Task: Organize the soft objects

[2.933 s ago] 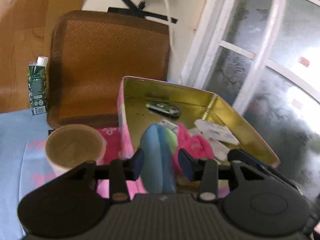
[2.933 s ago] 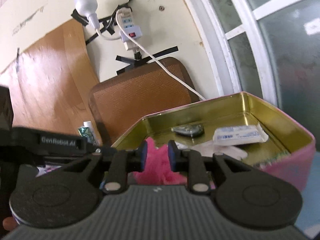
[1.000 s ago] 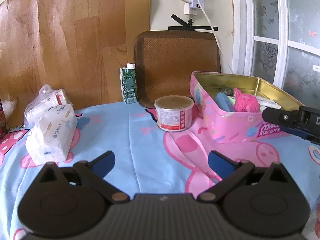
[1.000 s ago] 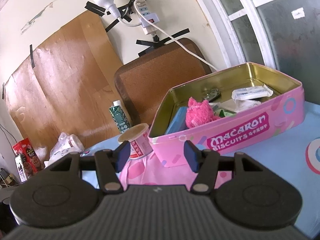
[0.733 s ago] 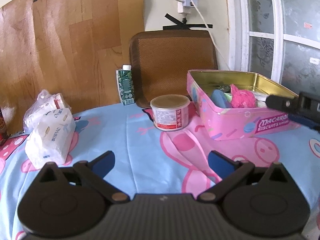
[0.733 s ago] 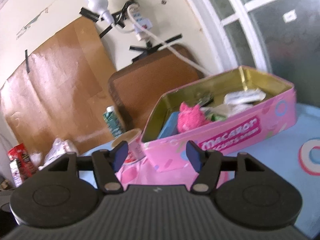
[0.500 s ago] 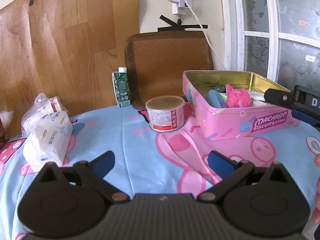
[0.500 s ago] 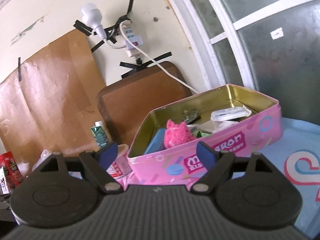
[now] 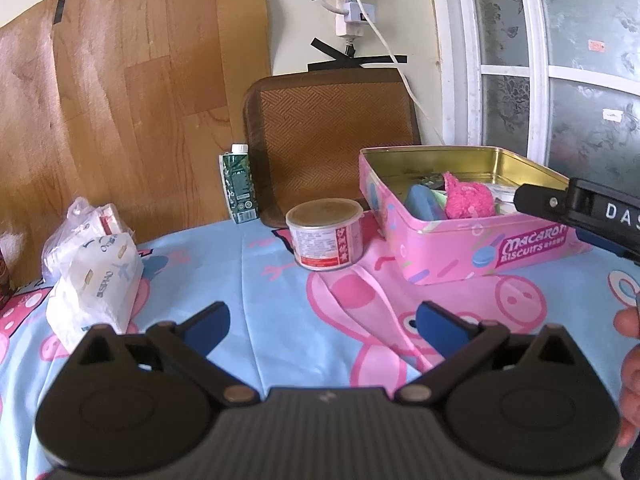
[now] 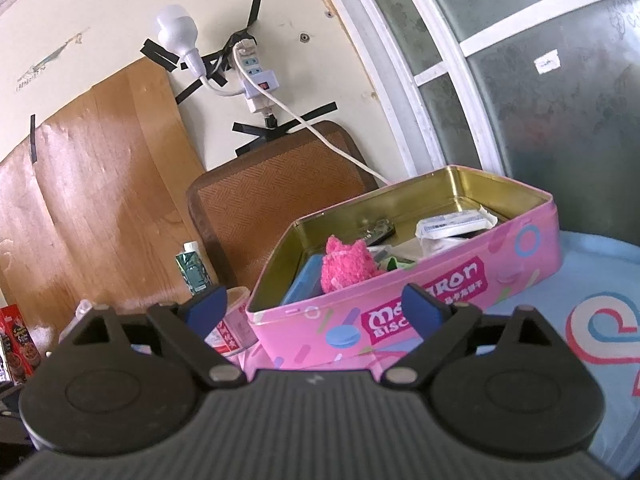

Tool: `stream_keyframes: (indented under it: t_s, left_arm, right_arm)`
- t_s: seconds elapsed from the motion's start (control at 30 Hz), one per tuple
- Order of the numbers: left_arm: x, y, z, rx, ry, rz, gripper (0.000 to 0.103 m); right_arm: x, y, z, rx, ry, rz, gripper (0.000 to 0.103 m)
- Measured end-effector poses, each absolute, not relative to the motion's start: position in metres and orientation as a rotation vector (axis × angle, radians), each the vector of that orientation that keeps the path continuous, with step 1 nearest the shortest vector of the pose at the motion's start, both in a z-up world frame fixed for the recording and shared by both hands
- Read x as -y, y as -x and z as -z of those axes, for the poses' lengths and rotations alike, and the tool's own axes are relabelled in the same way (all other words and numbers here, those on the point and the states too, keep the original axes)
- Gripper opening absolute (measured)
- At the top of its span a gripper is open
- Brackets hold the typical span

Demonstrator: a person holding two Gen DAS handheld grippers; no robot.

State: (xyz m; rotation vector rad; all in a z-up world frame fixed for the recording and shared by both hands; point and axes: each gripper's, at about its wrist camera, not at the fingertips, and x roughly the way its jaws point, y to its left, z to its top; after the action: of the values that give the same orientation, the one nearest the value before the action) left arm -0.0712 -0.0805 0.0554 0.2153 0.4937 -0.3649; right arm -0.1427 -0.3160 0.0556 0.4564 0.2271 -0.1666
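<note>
A pink macaron biscuit tin [image 9: 460, 256] stands open on the blue cartoon tablecloth; it also shows in the right wrist view [image 10: 440, 296]. Inside lie a pink fluffy toy [image 9: 466, 200] [image 10: 344, 266], a blue soft object [image 9: 420, 202] [image 10: 304, 284] and white packets [image 10: 454, 224]. My left gripper [image 9: 322, 326] is open and empty, well back from the tin over the cloth. My right gripper [image 10: 316, 310] is open and empty, just in front of the tin; its body shows at the right edge of the left wrist view [image 9: 592, 212].
A round lidded tub [image 9: 325, 234] stands left of the tin. A green drink carton [image 9: 238, 182] and a brown woven tray [image 9: 332, 136] lean at the wall. Tissue packs [image 9: 94, 276] lie at the left. A white cable [image 10: 304, 116] hangs over the tray.
Both grippers let go of the soft objects in the tin, opened, and pulled back from it. The right jaws have opened wider in the last half second.
</note>
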Motion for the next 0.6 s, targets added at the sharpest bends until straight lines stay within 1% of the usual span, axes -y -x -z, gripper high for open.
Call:
stream_keyframes:
  t_s: [0.6]
  left_arm:
    - [0.0786, 0.0710, -0.0564, -0.492, -0.224, 0.374, 0.103]
  right_arm:
    - [0.3126, 0.1417, -0.0552, -0.237, -0.444, 0.163, 0.097]
